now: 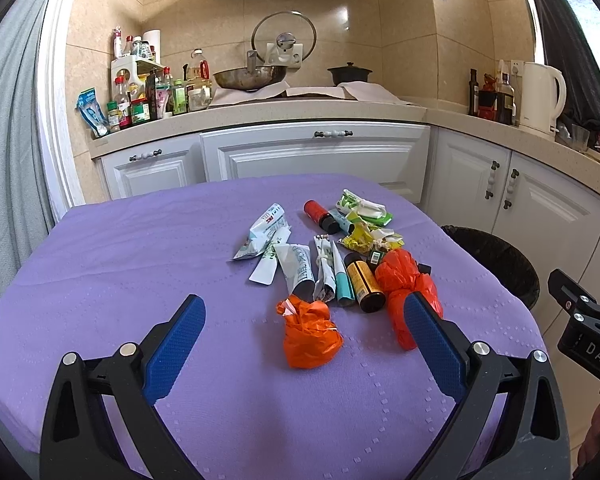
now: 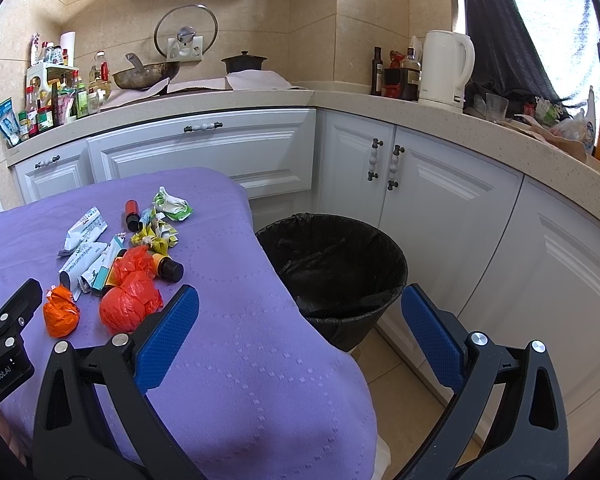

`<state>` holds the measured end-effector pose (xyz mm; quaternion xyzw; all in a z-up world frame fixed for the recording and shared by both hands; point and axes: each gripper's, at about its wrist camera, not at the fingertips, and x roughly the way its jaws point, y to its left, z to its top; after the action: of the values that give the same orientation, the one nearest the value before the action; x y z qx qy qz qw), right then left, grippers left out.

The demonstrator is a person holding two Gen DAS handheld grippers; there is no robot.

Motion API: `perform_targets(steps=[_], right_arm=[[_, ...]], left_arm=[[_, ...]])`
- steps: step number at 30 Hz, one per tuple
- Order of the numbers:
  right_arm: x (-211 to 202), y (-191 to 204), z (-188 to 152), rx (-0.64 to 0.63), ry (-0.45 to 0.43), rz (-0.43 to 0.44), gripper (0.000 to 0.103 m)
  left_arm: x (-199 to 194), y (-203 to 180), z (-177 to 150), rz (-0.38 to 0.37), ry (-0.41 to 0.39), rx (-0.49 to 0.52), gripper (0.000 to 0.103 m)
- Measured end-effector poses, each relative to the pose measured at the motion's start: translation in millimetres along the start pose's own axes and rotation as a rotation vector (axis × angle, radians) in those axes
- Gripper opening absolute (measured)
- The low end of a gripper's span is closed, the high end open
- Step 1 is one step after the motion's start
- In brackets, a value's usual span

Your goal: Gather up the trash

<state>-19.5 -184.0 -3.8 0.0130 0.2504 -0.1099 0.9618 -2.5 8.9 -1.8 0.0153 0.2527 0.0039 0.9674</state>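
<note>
Trash sits in one loose cluster mid-worktop (image 1: 100,264) on the purple cloth: squeezed tubes (image 1: 266,232), small bottles (image 1: 365,286), crumpled green/yellow wrappers (image 1: 364,208) and two orange plastic bag wads. Small wad (image 1: 310,334) is nearest the near edge; bigger wad (image 1: 410,280) is just right of it, touching the yellow-label bottle.

Black-lined bin (image 2: 332,264) stands on the floor just off the worktop's right edge. Probably placed there so the drop is a short swing to the right. It looks empty apart from the liner, so I judge collection hasn't started.

Left gripper (image 1: 304,344): jaws wide, nothing held, hovering low over the near worktop, aimed at the pile. Small orange wad sits between the finger lines, slightly ahead, so it's likely the first pick. Right finger overlaps the bigger wad in view; can't tell if it touches.

Right gripper (image 2: 300,332): jaws wide, empty, held over the worktop's right edge, pointing toward the bin and cabinets, well clear of the pile.

Risk: the bag wads are soft and may slip out of a shallow pinch.
</note>
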Motion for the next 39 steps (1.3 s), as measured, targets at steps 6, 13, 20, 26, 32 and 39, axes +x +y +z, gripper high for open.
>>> perform_targets(steps=[6, 13, 20, 26, 32, 39], right_arm=[[3.0, 2.3, -3.5, -0.002, 0.014, 0.006, 0.099], [9.9, 20.3, -0.8, -0.014, 0.029, 0.042, 0.099], [15.3, 47.2, 5.0, -0.053, 0.027, 0.095, 0.099], [26.5, 76.6, 6.8, -0.088, 0.055, 0.159, 0.098], [41.6, 105.4, 3.0, -0.139, 0.113, 0.211, 0.082], [59.4, 123.2, -8.6, -0.183, 0.179, 0.231, 0.054]], left_arm=[[6.6, 5.3, -4.7, 0.003, 0.021, -0.012, 0.097], [14.3, 24.3, -3.0, 0.046, 0.048, -0.026, 0.096], [15.3, 49.4, -0.1, 0.105, 0.044, -0.011, 0.096], [22.2, 78.7, -3.0, 0.158, 0.074, -0.044, 0.095], [30.7, 92.4, -7.4, 0.186, 0.107, -0.06, 0.095], [36.0, 95.7, -10.0, 0.177, 0.129, -0.069, 0.095]])
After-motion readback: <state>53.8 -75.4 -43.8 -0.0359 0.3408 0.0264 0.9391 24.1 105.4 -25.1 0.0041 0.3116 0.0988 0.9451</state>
